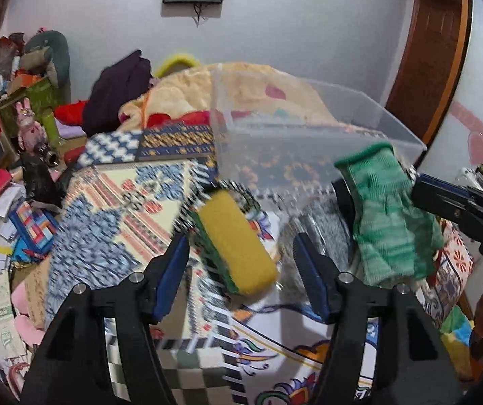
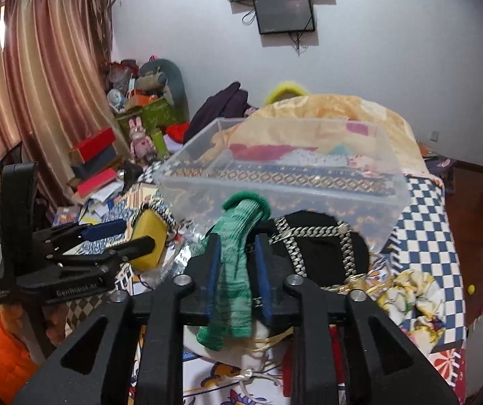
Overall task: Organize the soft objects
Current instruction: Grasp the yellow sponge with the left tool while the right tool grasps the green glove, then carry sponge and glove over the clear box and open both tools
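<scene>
Green sock [image 2: 233, 290] hangs pinched in the right gripper [image 2: 238, 281]; left gripper [image 1: 241, 270] is spread around the yellow sponge [image 1: 236, 241], before the clear bin [image 2: 342, 199].

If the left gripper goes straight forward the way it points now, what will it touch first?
Most likely the yellow sponge. It lies on the patterned bedcover between and just ahead of the open left gripper. The clear plastic bin is farther behind it. Blur leaves exact depth uncertain.
</scene>
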A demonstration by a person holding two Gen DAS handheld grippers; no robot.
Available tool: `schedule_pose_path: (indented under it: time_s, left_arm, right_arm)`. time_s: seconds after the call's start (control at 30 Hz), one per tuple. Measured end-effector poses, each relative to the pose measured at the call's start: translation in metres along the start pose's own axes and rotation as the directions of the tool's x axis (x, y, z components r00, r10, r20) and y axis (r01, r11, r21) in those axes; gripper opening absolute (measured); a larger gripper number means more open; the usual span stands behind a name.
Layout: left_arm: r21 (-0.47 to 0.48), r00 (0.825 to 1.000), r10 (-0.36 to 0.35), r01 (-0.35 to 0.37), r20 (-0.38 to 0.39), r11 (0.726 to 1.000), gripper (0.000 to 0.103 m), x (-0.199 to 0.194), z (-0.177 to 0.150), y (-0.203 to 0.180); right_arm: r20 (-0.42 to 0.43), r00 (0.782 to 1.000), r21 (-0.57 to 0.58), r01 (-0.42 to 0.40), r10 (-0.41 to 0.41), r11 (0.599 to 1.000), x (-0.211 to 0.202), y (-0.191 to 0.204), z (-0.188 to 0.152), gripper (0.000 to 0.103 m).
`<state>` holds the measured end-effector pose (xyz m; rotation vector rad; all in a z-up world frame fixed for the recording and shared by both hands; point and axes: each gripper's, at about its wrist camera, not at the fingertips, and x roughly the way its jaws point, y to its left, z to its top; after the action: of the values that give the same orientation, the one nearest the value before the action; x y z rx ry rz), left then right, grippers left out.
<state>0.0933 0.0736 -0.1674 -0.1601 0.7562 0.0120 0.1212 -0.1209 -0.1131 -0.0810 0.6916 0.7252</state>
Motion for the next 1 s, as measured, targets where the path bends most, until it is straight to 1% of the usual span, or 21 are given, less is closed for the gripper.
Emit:
schedule_pose_path:
  time_s: [0.07,0.1,0.13,0.27,0.3,0.37,0.4,0.5,0.77,0.87,1.0]
  left_arm:
    - [0.003,1.000,-0.014,0.014,-0.018,1.000,0.037,0.003,-0.004,-0.001]
    - [0.006,0.999,-0.019,0.020,-0.027,1.000,0.033,0.004,-0.005,-0.002]
    - [0.006,0.999,-0.024,0.025,-0.029,1.000,0.030,0.003,-0.006,-0.002]
    - [0.018,0.999,-0.037,0.037,-0.002,0.999,0.029,-0.012,-0.010,-0.004]
    - [0.021,0.999,-0.041,0.041,0.006,0.999,0.029,-0.017,-0.010,-0.005]
    - [0.032,0.998,-0.055,0.055,0.023,0.998,0.029,-0.028,-0.009,-0.009]
    - [0.037,0.998,-0.063,0.062,0.029,0.997,0.029,-0.032,-0.008,-0.010]
    - [0.057,0.994,-0.096,0.092,0.055,0.994,0.029,-0.048,-0.004,-0.016]
    - [0.095,0.983,-0.110,0.097,0.145,0.991,0.029,-0.074,0.017,-0.034]
    - [0.098,0.975,-0.116,0.098,0.188,0.990,0.029,-0.081,0.030,-0.037]
    - [0.103,0.965,-0.122,0.100,0.232,0.990,0.029,-0.087,0.048,-0.042]
  right_arm:
    - [-0.013,1.000,0.001,-0.005,0.005,1.000,0.005,0.002,-0.001,0.032]
    - [-0.018,1.000,0.003,-0.008,0.008,1.000,0.007,0.002,-0.001,0.034]
    - [-0.025,1.000,0.006,-0.012,0.012,1.000,0.010,0.002,-0.001,0.035]
    - [-0.031,1.000,-0.019,-0.001,0.001,1.000,0.015,0.007,-0.002,0.035]
    - [-0.038,0.999,-0.026,0.000,-0.001,1.000,0.018,0.010,-0.002,0.033]
    - [-0.042,0.999,-0.027,0.007,-0.008,1.000,0.020,0.010,-0.004,0.014]
    - [-0.045,0.999,-0.024,0.005,-0.006,1.000,0.021,0.009,-0.005,0.012]
    - [-0.026,1.000,-0.005,-0.004,0.004,1.000,0.014,0.006,-0.004,0.009]
    - [0.084,0.996,0.017,0.015,-0.017,1.000,-0.020,-0.001,0.008,0.008]
    - [0.136,0.990,0.020,0.032,-0.034,0.999,-0.035,-0.005,0.017,0.008]
    - [0.194,0.978,0.018,0.074,-0.077,0.997,-0.047,-0.012,0.032,0.008]
